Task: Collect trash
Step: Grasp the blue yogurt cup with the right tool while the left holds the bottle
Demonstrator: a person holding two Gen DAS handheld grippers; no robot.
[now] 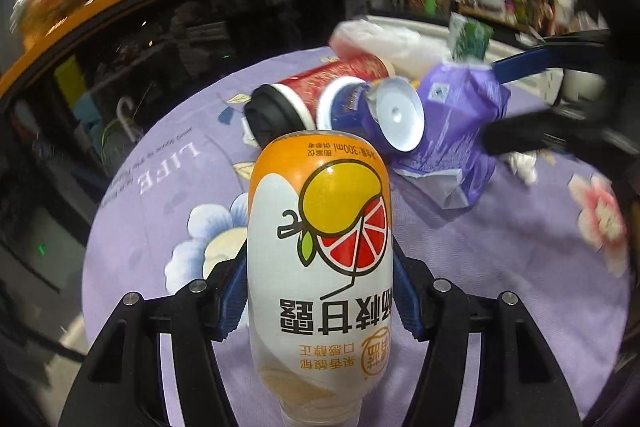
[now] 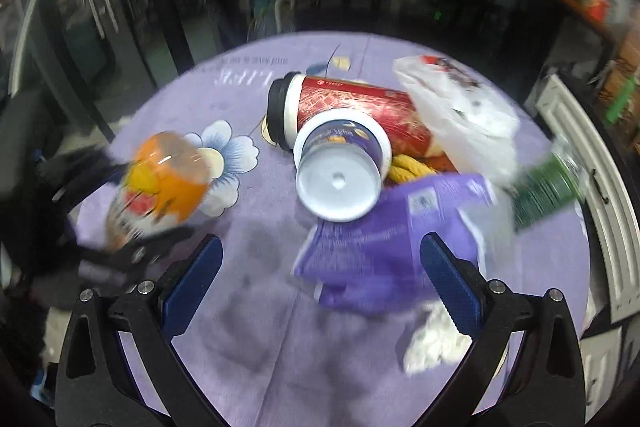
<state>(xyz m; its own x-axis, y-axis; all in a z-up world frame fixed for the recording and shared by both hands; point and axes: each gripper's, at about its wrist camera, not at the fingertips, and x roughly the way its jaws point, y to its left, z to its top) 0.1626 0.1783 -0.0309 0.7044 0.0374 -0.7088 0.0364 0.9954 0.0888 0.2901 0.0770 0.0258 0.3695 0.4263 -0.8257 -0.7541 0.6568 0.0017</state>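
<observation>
- Left tongs (image 1: 320,291) clamp the bottle (image 1: 320,259) above the worktop (image 1: 160,195), its base pointing away along the fingers.
- Right tongs (image 2: 320,267) gape empty over the purple pack (image 2: 384,251).
- Only the right view shows yellow peel (image 2: 408,169).

The right gripper (image 2: 320,275), its blue-padded black jaws spread wide with nothing between them, hangs over a round table under a lilac flowered cloth (image 2: 256,327). Just beyond lies a crumpled purple plastic packet (image 2: 380,251). Farther off, a white-bottomed purple paper cup (image 2: 340,171) lies on its side, touching a red cylindrical tin with a black lid (image 2: 352,107). A white plastic bag (image 2: 460,119) sits at far right. At left, blurred, the left gripper (image 2: 120,227) clasps an orange-and-white drink bottle (image 2: 160,183).
</observation>
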